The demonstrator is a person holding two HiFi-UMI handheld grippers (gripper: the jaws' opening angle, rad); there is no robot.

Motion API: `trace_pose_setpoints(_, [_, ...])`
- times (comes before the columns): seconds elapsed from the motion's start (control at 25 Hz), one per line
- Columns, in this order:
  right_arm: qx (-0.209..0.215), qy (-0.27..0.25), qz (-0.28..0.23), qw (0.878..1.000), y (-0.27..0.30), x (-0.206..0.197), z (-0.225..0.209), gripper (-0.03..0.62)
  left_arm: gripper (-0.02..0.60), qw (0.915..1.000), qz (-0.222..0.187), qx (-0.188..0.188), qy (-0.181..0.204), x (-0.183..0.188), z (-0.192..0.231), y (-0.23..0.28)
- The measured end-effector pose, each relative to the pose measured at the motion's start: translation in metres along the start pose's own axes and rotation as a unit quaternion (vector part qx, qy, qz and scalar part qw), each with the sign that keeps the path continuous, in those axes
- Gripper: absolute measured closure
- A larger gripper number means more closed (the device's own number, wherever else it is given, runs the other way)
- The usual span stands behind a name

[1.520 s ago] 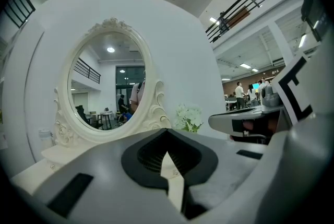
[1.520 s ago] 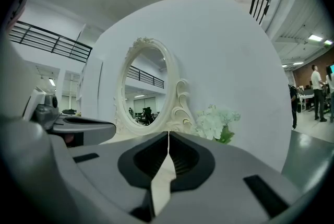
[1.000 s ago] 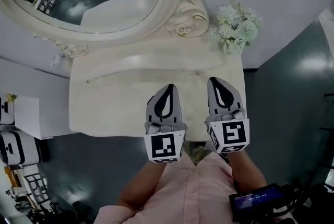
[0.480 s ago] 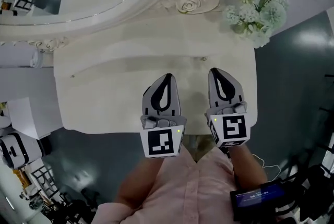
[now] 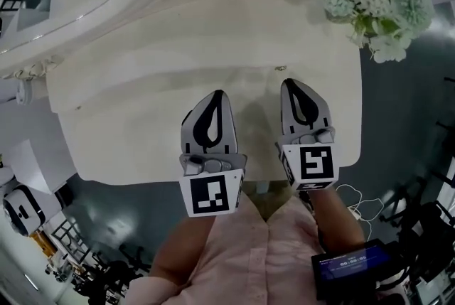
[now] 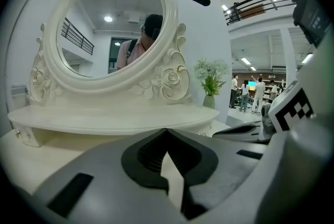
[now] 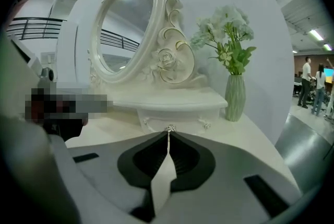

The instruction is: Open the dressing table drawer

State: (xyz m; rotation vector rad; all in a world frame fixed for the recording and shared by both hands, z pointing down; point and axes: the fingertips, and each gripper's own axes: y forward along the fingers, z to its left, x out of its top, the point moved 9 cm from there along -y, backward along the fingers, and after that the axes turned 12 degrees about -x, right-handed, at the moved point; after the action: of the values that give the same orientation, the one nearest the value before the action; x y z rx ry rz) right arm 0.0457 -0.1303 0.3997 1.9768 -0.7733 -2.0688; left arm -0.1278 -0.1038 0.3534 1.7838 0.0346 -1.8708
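Closed jaws below ornate oval mirror [image 6: 112, 30]

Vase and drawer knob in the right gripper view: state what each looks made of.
Vase: pale green with vertical ribs and a soft sheen; probably glazed ceramic, possibly glass.
Drawer knob: small, silvery and glinting; likely metal or faceted crystal, too small to tell.

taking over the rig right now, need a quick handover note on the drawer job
Left gripper: shut, empty, over the dressing table top.
Right gripper: shut, empty, pointing at the drawer knob, apparently just short of it.
Drawer: closed, under the raised shelf below the mirror.
Done: grippers brought near; drawer untouched.
Left: open the right jaws, grip the knob, pull the drawer out.
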Motion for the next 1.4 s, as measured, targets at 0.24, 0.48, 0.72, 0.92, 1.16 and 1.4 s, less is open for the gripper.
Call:
trace_pose_setpoints(0.24, [-0.013, 0.001, 0.008, 1.0, 0.015, -0.008, -0.001, 0.571, 0.574, 0.9998, 0.015, -0.007, -0.005, -0.01, 0.006, 0.01])
trace_pose_setpoints(0.48, [-0.015, -0.01, 0.032, 0.999, 0.024, -0.006, 0.006, 0.464, 0.574, 0.9996, 0.023, -0.009, -0.011, -0.017, 0.013, 0.015])
trace_pose_setpoints(0.72, [-0.032, -0.027, 0.04, 0.998, 0.034, -0.001, 0.008, 0.462, 0.574, 0.9996, 0.024, -0.003, -0.016, -0.017, 0.02, 0.014])
trace_pose_setpoints(0.92, [-0.044, -0.037, 0.055, 0.997, 0.039, 0.0, 0.01, 0.462, 0.574, 0.9995, 0.023, 0.002, -0.02, -0.016, 0.025, 0.011])
trace_pose_setpoints(1.16, [-0.05, -0.042, 0.065, 0.996, 0.042, 0.001, 0.013, 0.462, 0.574, 0.9996, 0.021, 0.0, -0.021, -0.015, 0.024, 0.01])
trace_pose_setpoints(1.4, [-0.048, -0.042, 0.065, 0.996, 0.044, 0.003, 0.014, 0.464, 0.574, 0.9995, 0.023, -0.002, -0.02, -0.014, 0.021, 0.007])
